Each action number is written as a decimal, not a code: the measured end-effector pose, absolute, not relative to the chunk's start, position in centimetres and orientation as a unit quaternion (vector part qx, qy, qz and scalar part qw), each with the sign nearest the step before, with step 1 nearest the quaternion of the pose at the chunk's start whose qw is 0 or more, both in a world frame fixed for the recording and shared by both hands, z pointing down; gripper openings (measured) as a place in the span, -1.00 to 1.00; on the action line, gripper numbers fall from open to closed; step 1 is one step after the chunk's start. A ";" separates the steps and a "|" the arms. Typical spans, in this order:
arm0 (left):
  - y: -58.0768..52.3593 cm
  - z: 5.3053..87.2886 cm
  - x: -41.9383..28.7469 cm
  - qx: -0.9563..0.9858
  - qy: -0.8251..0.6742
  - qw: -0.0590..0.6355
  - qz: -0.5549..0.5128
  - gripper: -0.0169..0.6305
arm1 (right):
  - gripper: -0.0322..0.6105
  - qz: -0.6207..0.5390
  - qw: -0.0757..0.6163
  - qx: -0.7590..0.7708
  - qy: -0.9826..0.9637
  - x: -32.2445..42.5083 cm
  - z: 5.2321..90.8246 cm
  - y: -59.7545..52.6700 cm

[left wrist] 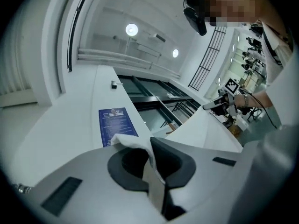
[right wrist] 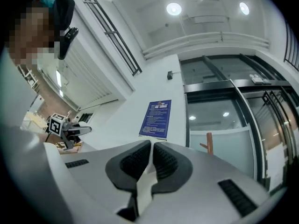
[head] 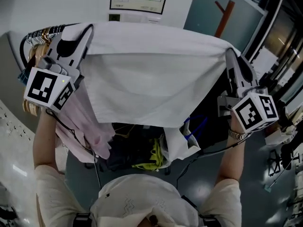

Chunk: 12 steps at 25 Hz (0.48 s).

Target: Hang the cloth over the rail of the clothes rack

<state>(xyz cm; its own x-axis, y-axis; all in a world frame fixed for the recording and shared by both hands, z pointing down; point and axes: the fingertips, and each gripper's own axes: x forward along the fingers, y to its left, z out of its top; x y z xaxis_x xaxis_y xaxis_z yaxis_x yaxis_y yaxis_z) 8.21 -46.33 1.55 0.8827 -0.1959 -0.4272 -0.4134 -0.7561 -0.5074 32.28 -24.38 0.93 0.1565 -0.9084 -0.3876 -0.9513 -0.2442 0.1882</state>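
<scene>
A white cloth (head: 151, 79) hangs spread wide between my two grippers, held high in the head view. My left gripper (head: 87, 30) is shut on its left top corner; in the left gripper view the white cloth (left wrist: 140, 146) is pinched between the dark pads. My right gripper (head: 228, 50) is shut on the right top corner, and the cloth's edge (right wrist: 145, 181) shows between its closed pads. The clothes rack's rail (head: 35, 34) with hangers lies at the upper left, partly hidden behind the cloth and the left gripper.
Pink garments (head: 87, 131) hang on the rack below my left gripper. Dark and yellow-green clothing (head: 151, 157) sits under the cloth. A wooden coat stand (head: 224, 17) rises at the back right. Desks and cables (head: 284, 145) stand at the right.
</scene>
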 end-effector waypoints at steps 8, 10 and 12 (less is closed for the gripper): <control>-49.4 -4.9 10.4 -0.895 0.194 0.366 0.165 -0.88 | -0.83 0.264 0.015 -0.764 0.589 34.1 -6.2 -27.2; -49.6 -6.6 10.6 -0.890 0.196 0.377 0.167 -0.88 | -0.83 0.273 0.008 -0.766 0.582 34.5 -7.7 -27.8; -49.9 -8.3 10.9 -0.886 0.197 0.385 0.169 -0.88 | -0.83 0.278 0.002 -0.768 0.577 34.9 -9.2 -28.2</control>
